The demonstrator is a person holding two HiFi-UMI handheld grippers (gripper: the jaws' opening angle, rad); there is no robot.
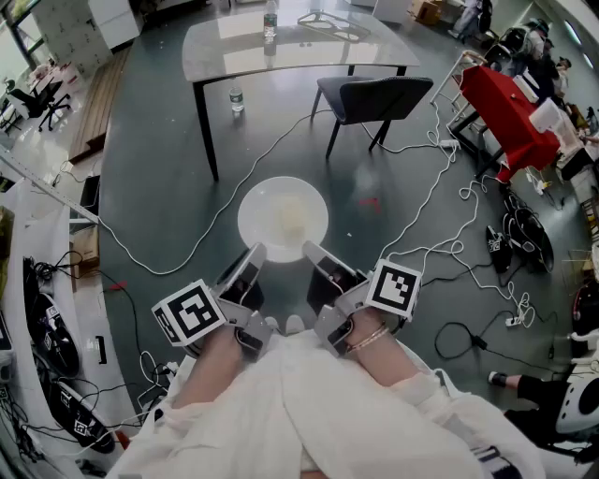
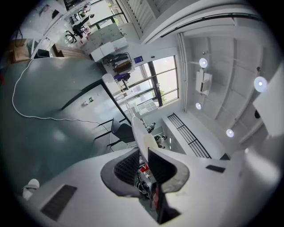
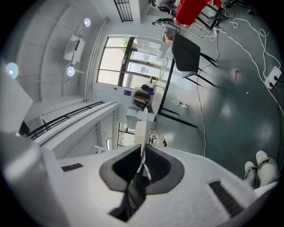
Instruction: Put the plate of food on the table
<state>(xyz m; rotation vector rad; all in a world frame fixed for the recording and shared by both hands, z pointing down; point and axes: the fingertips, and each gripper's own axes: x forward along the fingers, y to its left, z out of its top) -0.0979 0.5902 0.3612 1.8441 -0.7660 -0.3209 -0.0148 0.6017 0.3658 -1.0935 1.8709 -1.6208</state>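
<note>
A round white plate [image 1: 283, 234] with a pale heap of food [image 1: 292, 218] hangs level above the grey floor, held by its near rim. My left gripper [image 1: 255, 257] is shut on the rim's left side and my right gripper [image 1: 314, 253] on its right side. In the left gripper view the plate [image 2: 141, 132] shows edge-on, pinched between the dark pads of that gripper [image 2: 144, 153]. The right gripper view shows the same: the thin plate edge [image 3: 143, 126] is clamped in the right gripper [image 3: 143, 157]. The glass-topped table [image 1: 225, 51] stands farther ahead.
A water bottle [image 1: 270, 19] and a hanger stand on the table; another bottle [image 1: 237, 98] is on the floor under it. A dark chair [image 1: 374, 98] sits at the table's right. Cables [image 1: 440, 187] trail over the floor. A red-covered stand [image 1: 501, 108] is at far right.
</note>
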